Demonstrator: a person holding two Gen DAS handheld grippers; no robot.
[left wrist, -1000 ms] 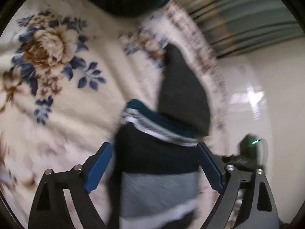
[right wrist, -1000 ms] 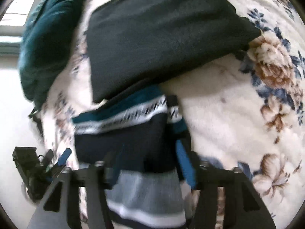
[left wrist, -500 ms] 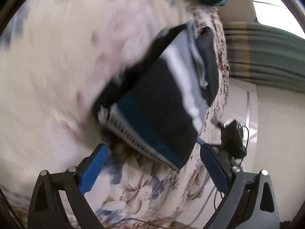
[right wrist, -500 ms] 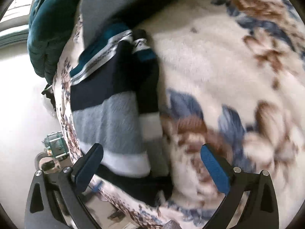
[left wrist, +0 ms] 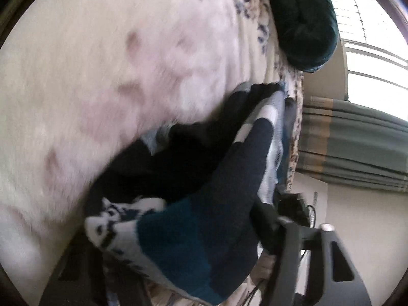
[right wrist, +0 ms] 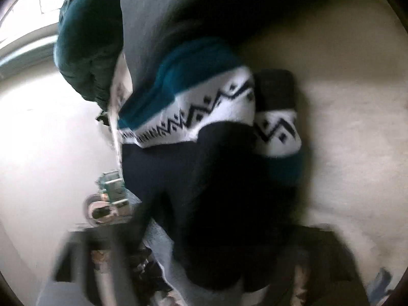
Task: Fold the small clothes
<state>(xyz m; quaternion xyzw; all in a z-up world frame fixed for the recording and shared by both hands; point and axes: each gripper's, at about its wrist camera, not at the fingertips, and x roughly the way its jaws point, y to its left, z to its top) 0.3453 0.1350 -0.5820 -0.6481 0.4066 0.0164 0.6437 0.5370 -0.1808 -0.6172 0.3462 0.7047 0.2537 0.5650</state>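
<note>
A small knitted sweater [left wrist: 224, 183], navy with teal, white-patterned and grey bands, lies near the edge of the cream floral blanket [left wrist: 102, 76]. In the left wrist view its teal end fills the space between my left gripper's [left wrist: 183, 262] fingers, which look closed in on it; the pads are hidden by cloth. In the right wrist view the sweater [right wrist: 209, 168] bunches over my right gripper [right wrist: 214, 262], whose blurred fingers look closed on the navy and grey part. A folded dark grey garment [right wrist: 163, 25] lies just beyond it.
A dark teal cushion [left wrist: 303, 23] sits at the blanket's far edge, also in the right wrist view [right wrist: 84, 46]. Beyond the edge are pale floor, a striped curtain [left wrist: 357, 148], a window, and a small device on the floor [right wrist: 107, 199].
Both grippers were open half a second ago with the sweater lying flat between them. Now both have moved in onto the sweater and closed, and the cloth is bunched and lifted.
</note>
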